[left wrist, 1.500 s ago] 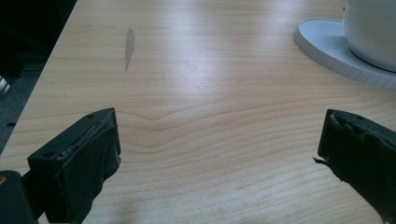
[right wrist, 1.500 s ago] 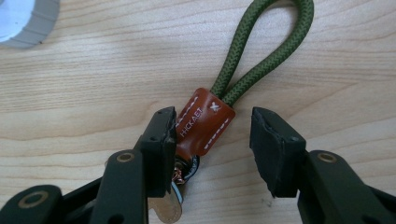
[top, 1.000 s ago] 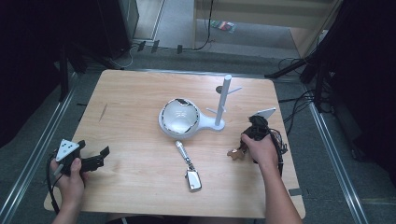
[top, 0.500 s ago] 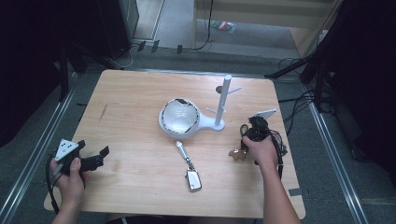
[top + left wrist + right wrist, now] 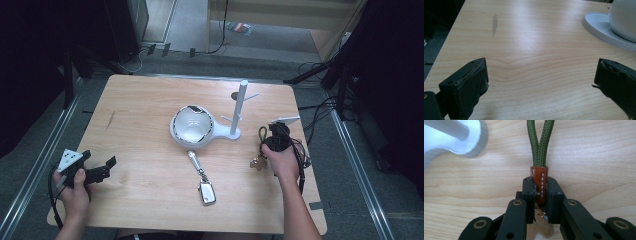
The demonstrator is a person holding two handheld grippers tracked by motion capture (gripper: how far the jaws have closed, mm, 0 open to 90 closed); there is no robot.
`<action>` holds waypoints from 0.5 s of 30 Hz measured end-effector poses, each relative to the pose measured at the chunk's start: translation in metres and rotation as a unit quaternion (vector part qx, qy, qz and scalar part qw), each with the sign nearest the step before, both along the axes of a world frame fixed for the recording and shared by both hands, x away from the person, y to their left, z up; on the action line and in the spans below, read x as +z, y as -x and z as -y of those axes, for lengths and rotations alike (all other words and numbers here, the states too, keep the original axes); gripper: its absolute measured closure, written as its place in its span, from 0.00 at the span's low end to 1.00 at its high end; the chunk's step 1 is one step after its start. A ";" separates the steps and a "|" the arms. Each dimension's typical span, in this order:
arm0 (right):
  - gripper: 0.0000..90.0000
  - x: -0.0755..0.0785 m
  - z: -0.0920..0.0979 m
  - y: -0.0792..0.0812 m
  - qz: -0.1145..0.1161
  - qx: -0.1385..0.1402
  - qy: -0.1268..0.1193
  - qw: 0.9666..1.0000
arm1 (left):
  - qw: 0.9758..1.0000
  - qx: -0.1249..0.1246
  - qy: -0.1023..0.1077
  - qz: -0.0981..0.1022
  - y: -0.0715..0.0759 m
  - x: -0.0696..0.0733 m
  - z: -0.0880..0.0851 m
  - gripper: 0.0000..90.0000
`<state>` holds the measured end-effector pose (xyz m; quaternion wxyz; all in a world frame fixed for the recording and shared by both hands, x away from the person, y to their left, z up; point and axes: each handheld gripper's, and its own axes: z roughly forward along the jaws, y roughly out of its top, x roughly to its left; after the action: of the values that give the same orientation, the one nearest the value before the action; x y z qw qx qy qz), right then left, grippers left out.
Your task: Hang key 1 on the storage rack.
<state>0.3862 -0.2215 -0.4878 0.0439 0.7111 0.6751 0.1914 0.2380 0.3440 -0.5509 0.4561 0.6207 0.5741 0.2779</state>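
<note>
right hand-held gripper (image 5: pixel 540 200) has just been closing and now pinches the brown leather tab (image 5: pixel 539 183) of the green cord keychain (image 5: pixel 539 142); left hand-held gripper (image 5: pixel 541 82) hangs wide open, empty, over the surface (image 5: pixel 536 37).

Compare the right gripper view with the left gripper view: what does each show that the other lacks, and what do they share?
Right gripper view: the right gripper shut on a brown leather tab with a green cord loop.
Left gripper view: the left gripper open over bare wood, and a dark streak.
Shared: the wooden table and the white stand base.
</note>
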 end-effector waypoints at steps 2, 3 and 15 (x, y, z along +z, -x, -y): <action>0.89 0.004 -0.001 0.002 0.016 -0.001 0.000 1.000 | 1.000 0.000 0.001 0.001 0.000 0.000 -0.001 0.00; 0.89 0.005 -0.001 0.003 0.023 0.002 0.001 1.000 | 1.000 0.000 0.001 0.000 0.000 0.000 0.000 0.00; 0.89 0.020 -0.006 0.008 0.107 0.006 0.000 0.994 | 1.000 -0.001 -0.005 -0.001 -0.001 0.000 0.001 0.00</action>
<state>0.3783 -0.2153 -0.4675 0.1147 0.6822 0.6708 0.2672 0.2386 0.3426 -0.5508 0.4528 0.6237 0.5724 0.2799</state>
